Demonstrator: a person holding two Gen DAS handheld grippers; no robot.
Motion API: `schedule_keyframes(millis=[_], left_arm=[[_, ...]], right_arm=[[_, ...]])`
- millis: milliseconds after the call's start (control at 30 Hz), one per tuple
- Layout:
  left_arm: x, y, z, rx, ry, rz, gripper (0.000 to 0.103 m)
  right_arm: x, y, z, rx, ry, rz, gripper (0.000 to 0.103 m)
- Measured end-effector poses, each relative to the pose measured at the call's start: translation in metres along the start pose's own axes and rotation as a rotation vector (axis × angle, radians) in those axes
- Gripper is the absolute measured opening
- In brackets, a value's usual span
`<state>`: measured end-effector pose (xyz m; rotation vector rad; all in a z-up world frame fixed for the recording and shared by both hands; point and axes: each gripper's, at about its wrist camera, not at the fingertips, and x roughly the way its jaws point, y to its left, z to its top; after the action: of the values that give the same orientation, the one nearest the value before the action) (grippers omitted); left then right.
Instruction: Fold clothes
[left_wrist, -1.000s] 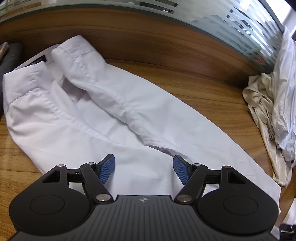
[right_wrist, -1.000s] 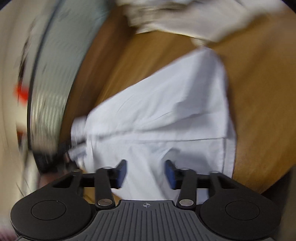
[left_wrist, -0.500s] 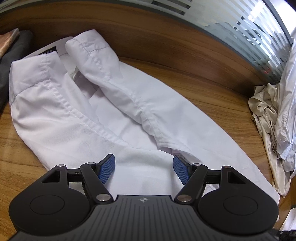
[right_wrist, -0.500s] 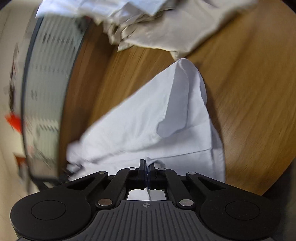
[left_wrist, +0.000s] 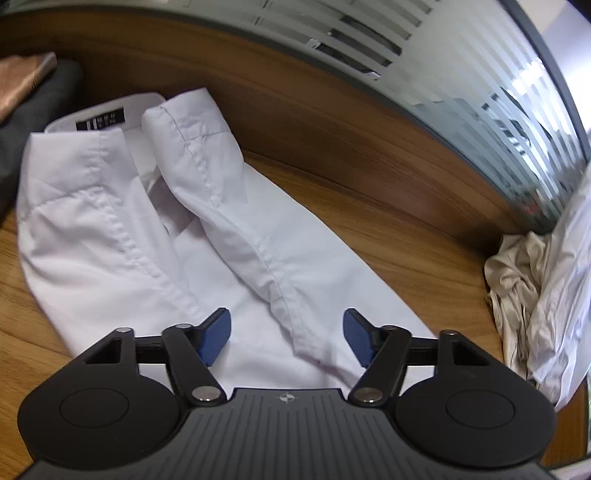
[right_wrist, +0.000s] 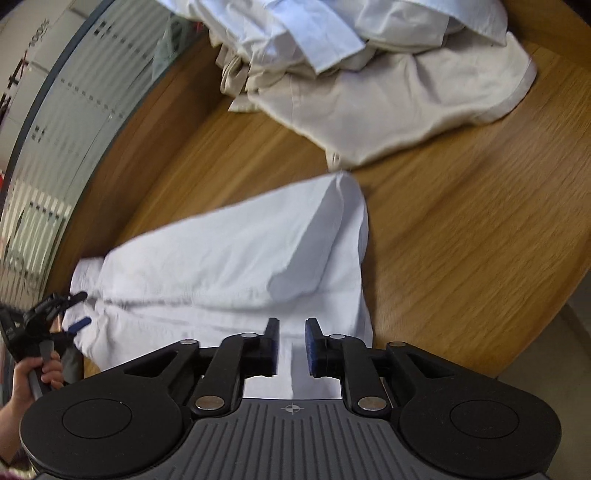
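**Right jaws parting over the white shirt**

Half a second ago my right hand-held gripper (right_wrist: 291, 345) was pinched shut on the hem; now its jaws are opening, a narrow gap between the pads, shirt fabric under them but nothing gripped. The fold near the hem has flopped over. My left hand-held gripper (left_wrist: 287, 341) is wide, closing slightly, holding nothing, above the folded sleeve; its view has shifted toward the collar. The white shirt (left_wrist: 122, 236) lies flat on the wooden table (right_wrist: 461, 229). Black neck label (left_wrist: 99, 123): white print, unreadable. Crumpled clothes pile (right_wrist: 369, 74) sits beyond the hem.
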<state>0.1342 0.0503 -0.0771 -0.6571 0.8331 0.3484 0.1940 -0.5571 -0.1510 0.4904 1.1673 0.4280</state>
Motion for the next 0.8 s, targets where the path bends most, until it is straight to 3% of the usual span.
schedule_keyframes(millis=[100, 267, 367, 400, 433, 500, 800], left_arm=[[0.015, 0.000, 0.005, -0.046, 0.021, -0.003, 0.070], [0.038, 0.002, 0.008, -0.104, 0.060, 0.014, 0.068], [0.043, 0.003, 0.008, -0.133, 0.054, 0.000, 0.058], [0.044, 0.003, 0.009, -0.142, 0.053, -0.006, 0.043], [0.045, 0.003, 0.009, -0.150, 0.051, -0.012, 0.023], [0.043, 0.002, 0.009, -0.140, 0.028, -0.024, 0.015], [0.006, -0.024, 0.025, -0.060, -0.025, -0.040, 0.006]], right_arm=[[0.009, 0.002, 0.006, 0.041, 0.004, 0.003, 0.038], [0.027, 0.003, 0.015, 0.090, 0.012, 0.007, 0.038], [0.033, 0.002, 0.019, 0.128, 0.009, 0.002, 0.038], [0.034, 0.001, 0.020, 0.140, 0.009, 0.008, 0.036], [0.035, 0.001, 0.020, 0.148, 0.010, 0.018, 0.023], [0.036, 0.002, 0.021, 0.150, 0.016, 0.041, 0.010], [0.004, 0.027, 0.029, 0.104, -0.025, 0.081, 0.007]])
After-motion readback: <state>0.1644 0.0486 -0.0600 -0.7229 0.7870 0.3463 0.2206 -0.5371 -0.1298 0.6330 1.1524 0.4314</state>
